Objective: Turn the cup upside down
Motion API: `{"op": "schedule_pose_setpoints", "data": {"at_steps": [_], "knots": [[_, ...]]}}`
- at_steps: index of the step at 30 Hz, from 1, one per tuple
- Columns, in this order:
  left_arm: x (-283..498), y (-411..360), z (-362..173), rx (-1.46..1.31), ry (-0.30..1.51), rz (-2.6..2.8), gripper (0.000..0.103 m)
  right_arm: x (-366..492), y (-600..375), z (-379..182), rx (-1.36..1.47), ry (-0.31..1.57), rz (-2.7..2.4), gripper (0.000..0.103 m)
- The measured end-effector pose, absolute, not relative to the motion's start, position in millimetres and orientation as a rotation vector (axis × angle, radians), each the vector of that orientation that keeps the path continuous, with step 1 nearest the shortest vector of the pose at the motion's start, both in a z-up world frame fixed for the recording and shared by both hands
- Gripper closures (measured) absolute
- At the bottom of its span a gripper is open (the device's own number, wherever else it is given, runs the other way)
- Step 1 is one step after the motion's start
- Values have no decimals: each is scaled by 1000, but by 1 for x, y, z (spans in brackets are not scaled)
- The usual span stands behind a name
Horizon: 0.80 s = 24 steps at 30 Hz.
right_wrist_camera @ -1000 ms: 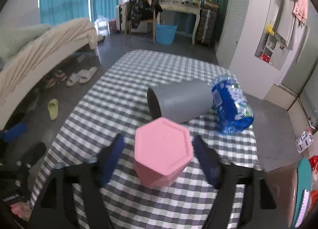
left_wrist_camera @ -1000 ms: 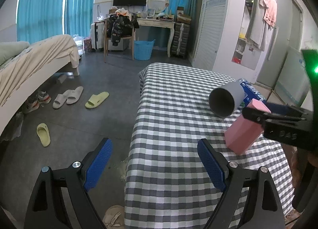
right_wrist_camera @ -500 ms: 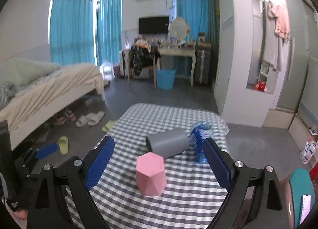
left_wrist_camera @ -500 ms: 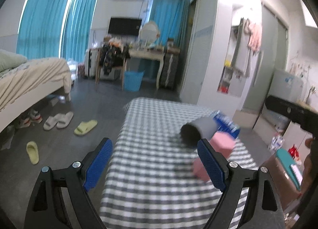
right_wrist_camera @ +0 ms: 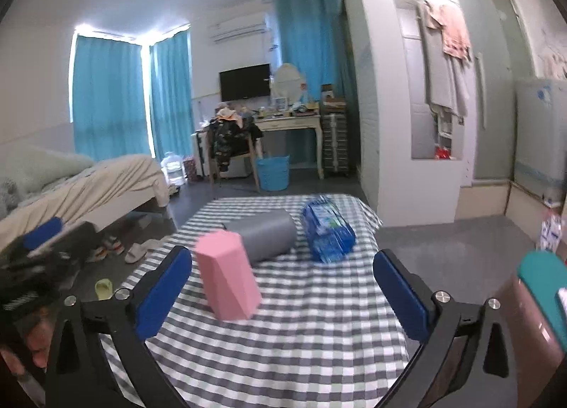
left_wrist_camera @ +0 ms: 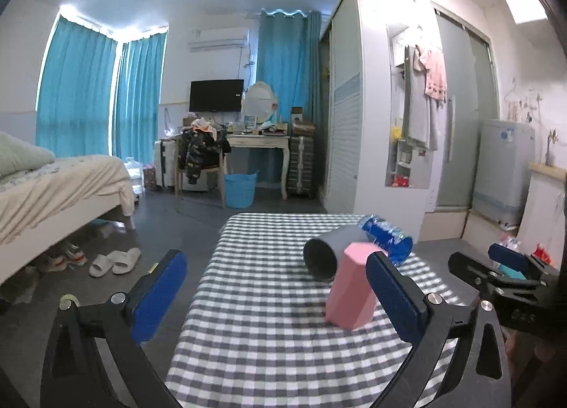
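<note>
Left wrist view: the left gripper (left_wrist_camera: 273, 296) hangs wide open and empty above the near edge of the checked table (left_wrist_camera: 255, 337), having pulled back from a second ago, when it sat low over the cloth; the pink hexagonal cup (left_wrist_camera: 352, 287) stands alone towards the table's right edge, closed end up, just in front of a grey cup (left_wrist_camera: 327, 252) lying on its side and a blue water bottle (left_wrist_camera: 386, 239) near the far right corner. Right wrist view: the right gripper (right_wrist_camera: 283, 292), a second ago closing around the pink cup, now stands clear of it, jaws spread wide and holding nothing. The cup (right_wrist_camera: 228, 282) looks matte and faceted, widening towards the cloth, mouth apparently down, so the flip appears complete and both tools seem to be retreating.
</note>
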<state>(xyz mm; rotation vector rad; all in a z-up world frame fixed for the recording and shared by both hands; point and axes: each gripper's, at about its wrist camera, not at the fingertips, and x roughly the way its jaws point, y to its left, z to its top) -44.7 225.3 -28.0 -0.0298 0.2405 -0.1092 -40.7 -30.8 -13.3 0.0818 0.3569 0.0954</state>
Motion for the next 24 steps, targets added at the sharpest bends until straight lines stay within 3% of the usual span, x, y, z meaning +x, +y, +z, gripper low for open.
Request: {"op": "schedule_pose_setpoints", "data": {"at_steps": [24], "knots": [[-42,223,-37,-77,249,-84,0,-55,-38,-10,52,260,99,0]]}}
